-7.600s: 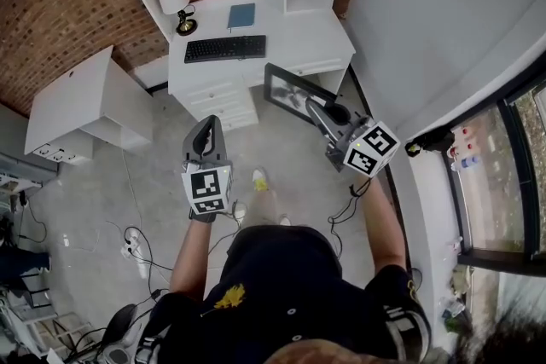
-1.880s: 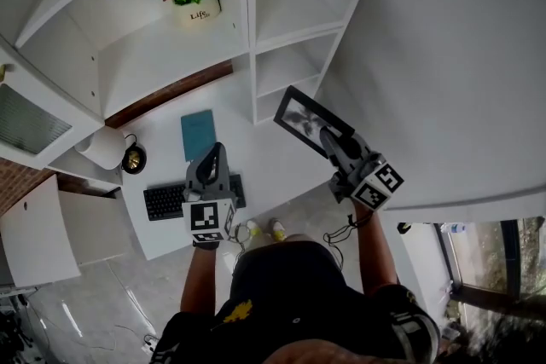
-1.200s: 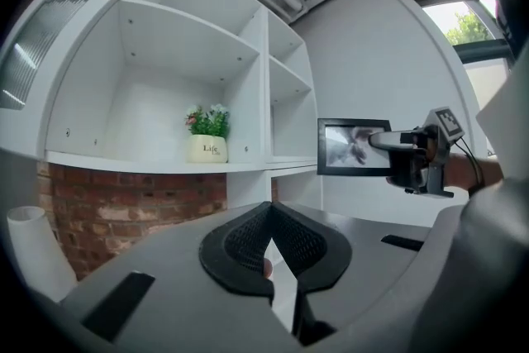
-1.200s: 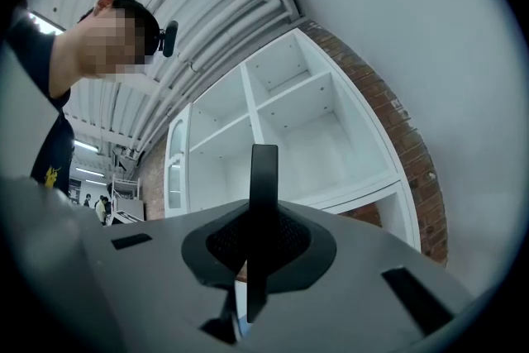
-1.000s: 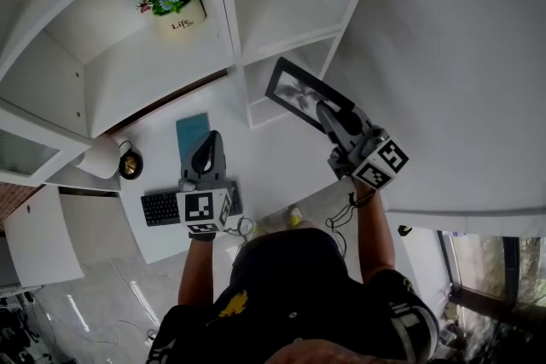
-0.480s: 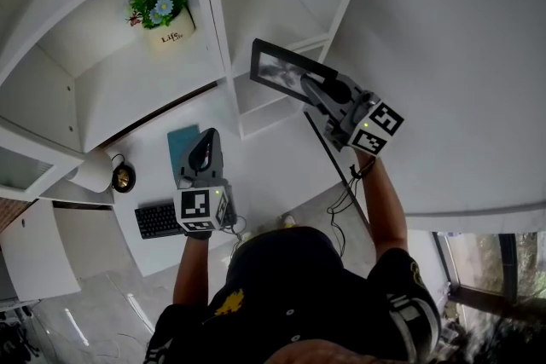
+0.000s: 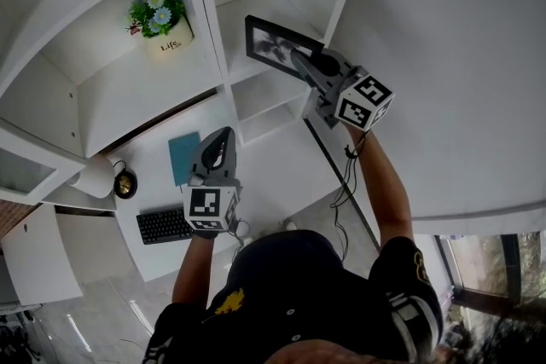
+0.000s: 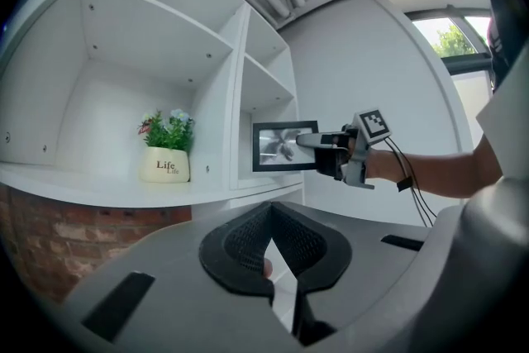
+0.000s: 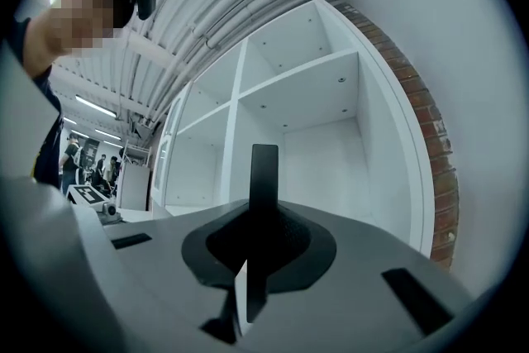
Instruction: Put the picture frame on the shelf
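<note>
Currently my right claw (image 7: 300, 61) pinches the picture frame (image 7: 270, 43) by its edge; that thin hold may slip if it knocks the shelf (image 7: 256, 8)

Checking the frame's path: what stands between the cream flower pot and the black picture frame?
The white upright shelf divider separates the cream flower pot from the black picture frame, clearest in the left gripper view.
</note>
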